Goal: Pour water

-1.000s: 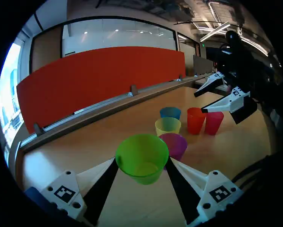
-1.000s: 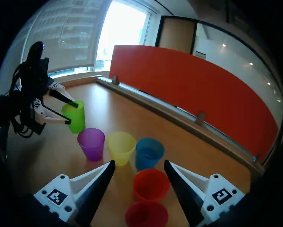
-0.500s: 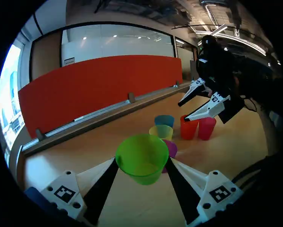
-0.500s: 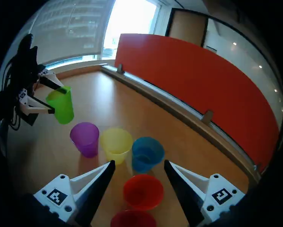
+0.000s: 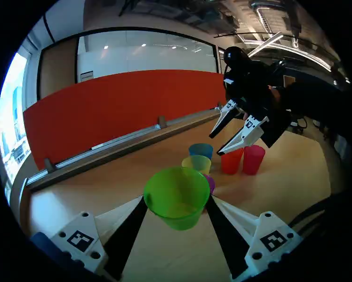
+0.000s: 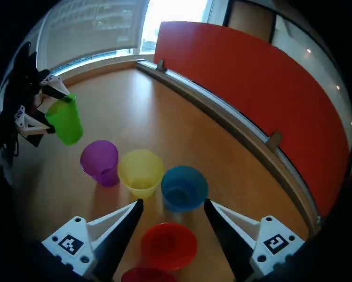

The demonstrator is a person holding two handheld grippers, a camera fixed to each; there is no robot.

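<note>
Left gripper (image 5: 176, 200) fingers clamp green cup (image 5: 176, 195) off the surface (image 6: 129, 117); right gripper (image 6: 172, 202) fingers spread, empty; pour apparently not yet started.

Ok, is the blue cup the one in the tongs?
No, the left tongs grip the green cup; the blue cup stands on the table.

Translucent glossy plastic: green cup (image 5: 177, 202). Smooth light wood: table (image 6: 129, 117). Matt: red panel (image 5: 119, 103).
</note>
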